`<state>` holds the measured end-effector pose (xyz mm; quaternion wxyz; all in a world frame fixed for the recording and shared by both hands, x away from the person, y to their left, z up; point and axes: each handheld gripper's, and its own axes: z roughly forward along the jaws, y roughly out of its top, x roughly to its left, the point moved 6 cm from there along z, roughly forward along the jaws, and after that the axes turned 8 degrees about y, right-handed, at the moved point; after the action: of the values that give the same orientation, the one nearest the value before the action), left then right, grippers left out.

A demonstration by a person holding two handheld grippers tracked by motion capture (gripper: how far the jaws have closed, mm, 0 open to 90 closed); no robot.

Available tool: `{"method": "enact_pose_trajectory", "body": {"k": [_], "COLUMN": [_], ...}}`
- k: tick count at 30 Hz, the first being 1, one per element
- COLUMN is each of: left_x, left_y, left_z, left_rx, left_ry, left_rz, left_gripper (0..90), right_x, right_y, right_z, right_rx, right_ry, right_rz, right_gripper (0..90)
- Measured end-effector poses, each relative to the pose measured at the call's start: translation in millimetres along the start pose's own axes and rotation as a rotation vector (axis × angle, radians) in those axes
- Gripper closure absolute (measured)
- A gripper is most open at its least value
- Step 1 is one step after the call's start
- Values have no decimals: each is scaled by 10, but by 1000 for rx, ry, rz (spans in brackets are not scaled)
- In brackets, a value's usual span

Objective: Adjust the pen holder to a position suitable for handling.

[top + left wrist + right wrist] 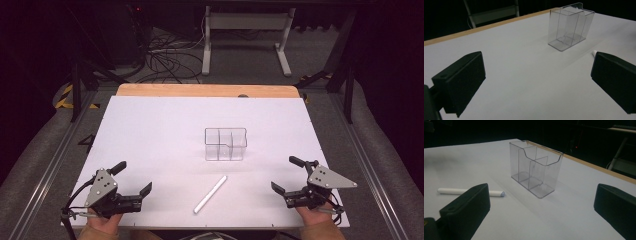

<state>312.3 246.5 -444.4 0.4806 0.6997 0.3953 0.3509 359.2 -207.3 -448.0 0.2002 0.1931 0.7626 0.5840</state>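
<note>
My left tool (134, 178) and my right tool (287, 174) both rest spread wide at the near edge of the desk (150, 125), pinching nothing. Between them, ahead and inward of each, lies the white stick (210, 194), its long axis slanting away toward the right; neither tool is clearly nearer. Beyond it stands the clear divided holder (225, 144), upright and apart from the stick
</note>
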Motion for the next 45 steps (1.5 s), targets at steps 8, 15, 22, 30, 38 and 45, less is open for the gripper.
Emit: {"method": "enact_pose_trajectory", "body": {"k": [8, 15, 22, 30, 38, 45], "left_x": [-5, 4, 3, 1, 7, 13], "left_y": [16, 18, 16, 23, 32, 26], "left_z": [-2, -17, -15, -21, -27, -29], "left_rx": [-8, -9, -9, -13, -20, -20], "left_ry": [-11, 2, 1, 5, 8, 7], "left_rz": [-4, 3, -6, -5, -9, -5], "left_gripper": [3, 5, 5, 5, 5, 5], "right_x": [26, 38, 24, -6, -29, -40], "right_y": [4, 20, 28, 78, 272, 403], "right_z": [3, 22, 47, 54, 140, 289], "right_rx": [-7, 11, 30, 40, 69, 106], "right_ry": [18, 19, 14, 8, 48, 64], "right_rz": [-1, 3, 3, 13, -3, -33], "right_gripper": [20, 53, 69, 83, 93, 91]}}
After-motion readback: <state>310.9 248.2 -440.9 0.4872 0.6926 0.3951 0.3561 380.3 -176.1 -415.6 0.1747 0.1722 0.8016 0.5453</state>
